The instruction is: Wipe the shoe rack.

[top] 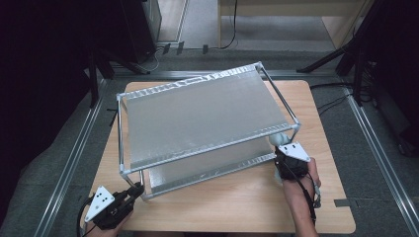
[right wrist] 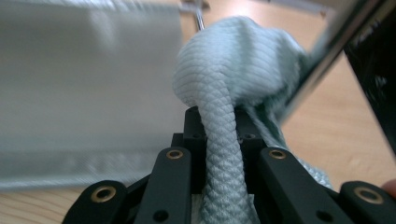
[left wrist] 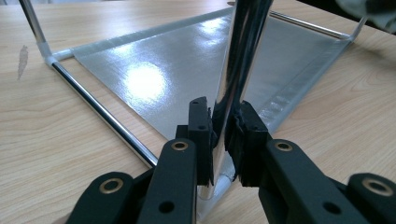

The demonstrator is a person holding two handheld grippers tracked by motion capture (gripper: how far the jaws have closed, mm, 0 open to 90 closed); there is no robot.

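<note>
While the left hand-held gripper (left wrist: 223,135) is pinching the rack's chrome post (left wrist: 238,70) at lower left, the right hand-held gripper (right wrist: 223,135) is clamping a pale blue cloth (right wrist: 233,70) at the rack's (top: 197,113) lower-right corner.

One two-shelf metal rack (top: 207,121), one pale blue cloth (right wrist: 233,60), two handheld grippers, left (top: 134,191) and right (top: 282,154), one wooden table (top: 247,207).
</note>
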